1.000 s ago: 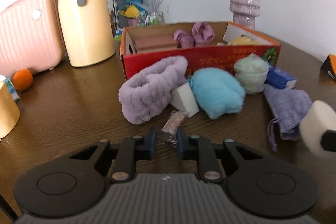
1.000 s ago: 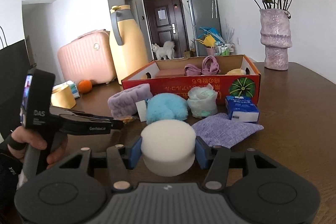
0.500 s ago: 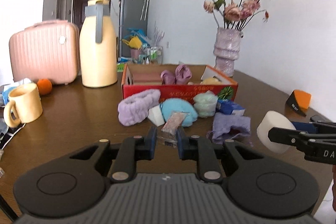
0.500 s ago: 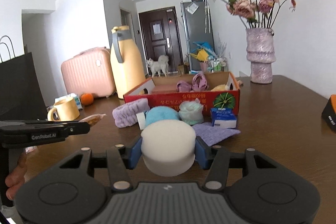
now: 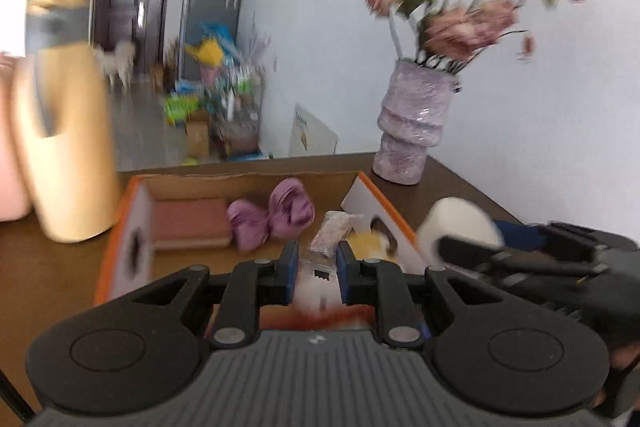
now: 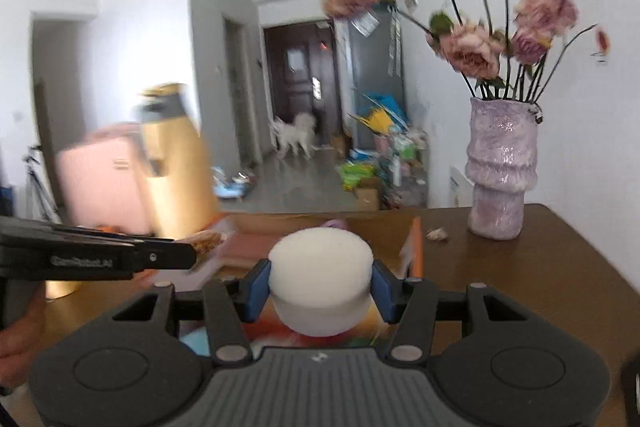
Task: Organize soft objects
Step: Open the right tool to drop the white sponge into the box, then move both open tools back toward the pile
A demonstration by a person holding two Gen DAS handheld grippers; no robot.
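My left gripper (image 5: 317,273) is shut on a small clear packet (image 5: 334,233) with pinkish contents, held above the open cardboard box (image 5: 248,181). In the box lie a pink block (image 5: 190,225), a purple bow-shaped piece (image 5: 272,219) and a yellow-and-white item (image 5: 372,243). My right gripper (image 6: 320,291) is shut on a round white sponge (image 6: 320,263), level with the left one and over the box's right end (image 6: 416,247). The sponge (image 5: 460,227) also shows at the right of the left wrist view. Both views are motion-blurred.
A lilac vase with pink flowers (image 6: 500,167) stands on the brown table behind the box to the right. A tall yellow jug (image 5: 64,147) and a pink suitcase (image 6: 100,179) stand to the left. A white dog (image 6: 296,135) is in the hallway.
Both grippers have risen and moved forward from the near table to above the box, each keeping its load. The pile of soft items in front of the box has dropped out of view.
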